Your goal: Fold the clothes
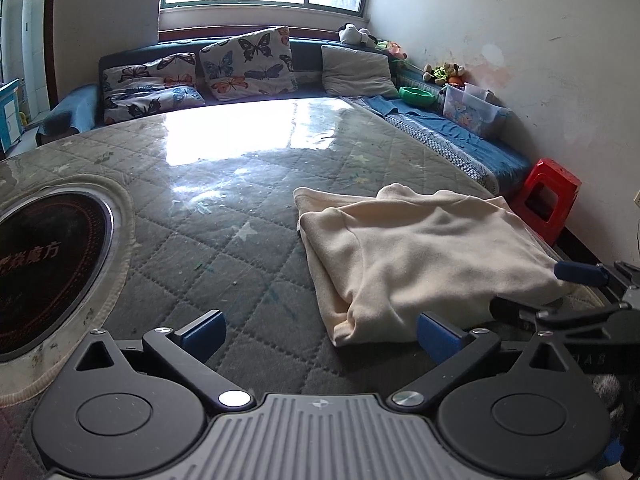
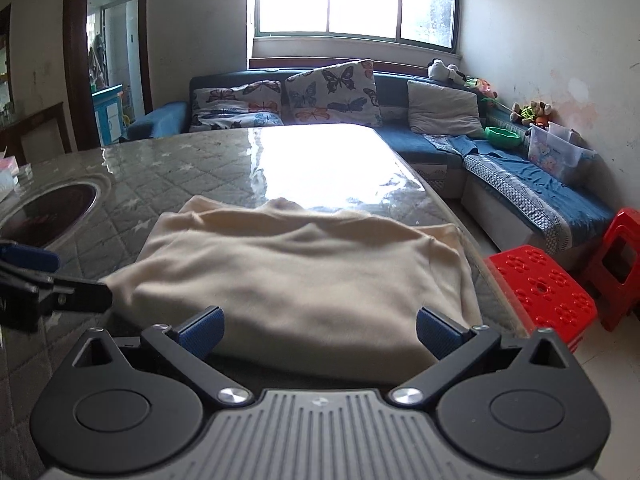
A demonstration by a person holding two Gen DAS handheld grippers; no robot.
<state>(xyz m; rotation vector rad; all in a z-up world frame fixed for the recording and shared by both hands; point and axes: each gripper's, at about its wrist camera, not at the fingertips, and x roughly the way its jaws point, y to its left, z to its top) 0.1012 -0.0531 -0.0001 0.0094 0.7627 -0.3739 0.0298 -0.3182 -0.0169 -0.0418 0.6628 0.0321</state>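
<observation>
Your left claw [image 1: 320,334] & right claw [image 2: 320,330] both gaped wide, gripping nothing; folded cream garment [image 2: 304,280] lay on counter [image 1: 208,216]. Cooktop [image 1: 44,268] at 9 o'clock read "魔方".

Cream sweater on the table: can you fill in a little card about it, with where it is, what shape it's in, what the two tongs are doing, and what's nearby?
garment: cream sweater, folded into a rough rectangle
place: on the quilted table cover, near the table's right edge
left tongs: open, nothing between them, at the sweater's near left corner
right tongs: open, not gripping, at the sweater's near edge
beside the table: red plastic stools
also on table: round dark cooktop, left of the sweater
</observation>
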